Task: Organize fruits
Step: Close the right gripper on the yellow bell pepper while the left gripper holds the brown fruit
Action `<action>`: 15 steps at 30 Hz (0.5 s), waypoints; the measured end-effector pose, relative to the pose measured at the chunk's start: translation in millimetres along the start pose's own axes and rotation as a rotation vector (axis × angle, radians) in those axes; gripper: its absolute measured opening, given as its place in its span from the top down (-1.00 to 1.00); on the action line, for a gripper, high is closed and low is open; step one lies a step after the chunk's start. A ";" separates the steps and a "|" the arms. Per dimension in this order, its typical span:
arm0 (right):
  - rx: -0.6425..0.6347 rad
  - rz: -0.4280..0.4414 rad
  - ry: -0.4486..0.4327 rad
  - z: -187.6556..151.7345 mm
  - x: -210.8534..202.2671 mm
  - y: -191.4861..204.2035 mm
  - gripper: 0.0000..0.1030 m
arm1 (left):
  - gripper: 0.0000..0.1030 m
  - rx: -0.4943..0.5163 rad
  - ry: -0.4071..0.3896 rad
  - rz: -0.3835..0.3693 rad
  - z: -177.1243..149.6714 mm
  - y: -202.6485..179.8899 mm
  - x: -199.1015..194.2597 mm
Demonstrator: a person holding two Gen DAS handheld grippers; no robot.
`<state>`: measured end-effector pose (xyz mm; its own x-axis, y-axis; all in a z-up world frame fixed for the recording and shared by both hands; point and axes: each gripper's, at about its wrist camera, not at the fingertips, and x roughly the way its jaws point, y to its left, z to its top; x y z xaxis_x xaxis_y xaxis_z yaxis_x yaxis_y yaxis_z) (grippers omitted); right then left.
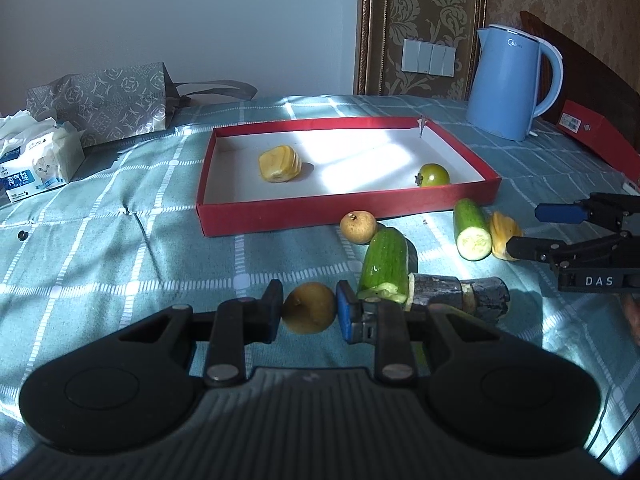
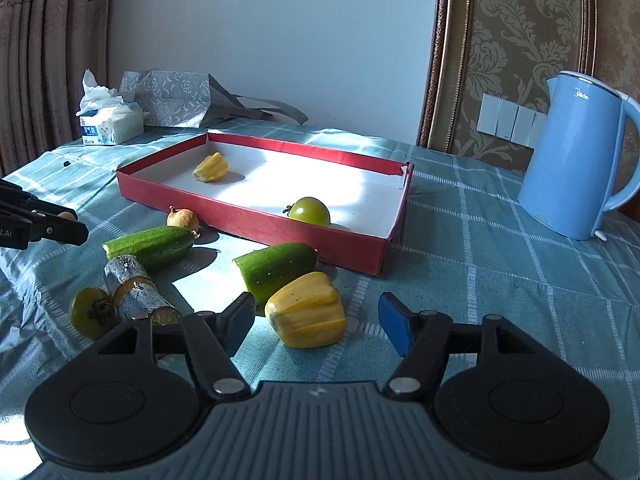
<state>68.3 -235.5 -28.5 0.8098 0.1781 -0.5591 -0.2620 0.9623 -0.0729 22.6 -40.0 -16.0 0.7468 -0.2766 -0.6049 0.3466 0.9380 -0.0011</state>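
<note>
My left gripper (image 1: 309,306) is shut on a small round brown fruit (image 1: 308,322) just above the checked cloth. A second brown fruit (image 1: 357,227) lies by the red tray (image 1: 320,214), which holds a yellow jackfruit piece (image 1: 280,164) and a green tomato (image 1: 434,175). My right gripper (image 2: 316,310) is open around another yellow jackfruit piece (image 2: 306,312) on the cloth, with its pads clear of the piece. Two cucumber pieces (image 2: 152,244) (image 2: 276,268), a sugarcane piece (image 2: 136,292) and a green tomato (image 2: 92,312) lie to the left of it.
A blue kettle (image 2: 576,156) stands at the back right beside the tray. A tissue pack (image 1: 36,160) and a grey paper bag (image 1: 104,100) sit at the back left. A red box (image 1: 592,132) lies behind the kettle at the table's right edge.
</note>
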 end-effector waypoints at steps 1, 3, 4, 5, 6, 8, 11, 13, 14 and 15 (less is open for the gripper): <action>-0.011 0.004 0.005 1.0 1.8 0.9 -0.31 | 0.51 0.001 0.002 0.001 -0.2 -0.1 0.6; -0.039 0.014 0.021 3.7 7.1 2.7 -0.31 | 0.51 0.001 0.005 0.000 -0.8 -1.0 1.1; -0.049 0.021 0.030 4.4 9.5 3.3 -0.31 | 0.51 0.002 0.005 0.001 -0.9 -1.4 1.2; -0.059 0.026 0.036 4.9 11.5 4.0 -0.31 | 0.51 0.004 0.006 0.002 -1.1 -1.8 1.2; -0.071 0.033 0.040 5.1 13.8 4.5 -0.31 | 0.51 0.005 0.006 0.002 -1.1 -1.9 1.2; -0.086 0.047 0.054 5.4 18.6 5.2 -0.31 | 0.51 0.007 0.007 0.004 -1.0 -2.4 1.2; -0.101 0.055 0.076 5.2 24.9 6.7 -0.26 | 0.51 0.009 0.005 0.005 0.0 -2.6 0.8; -0.090 0.078 0.084 4.5 27.3 4.7 -0.15 | 0.51 0.009 0.004 0.007 0.2 -2.4 0.5; -0.088 0.083 0.086 4.2 27.3 4.0 -0.13 | 0.50 0.009 0.004 0.007 0.3 -2.5 0.4; -0.090 0.086 0.086 4.0 26.8 3.3 -0.11 | 0.50 0.008 0.005 0.009 0.3 -2.4 0.6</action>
<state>91.3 -226.6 -40.4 0.7353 0.2373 -0.6349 -0.3778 0.9212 -0.0931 22.4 -42.4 -16.1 0.7472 -0.2673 -0.6084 0.3448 0.9386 0.0110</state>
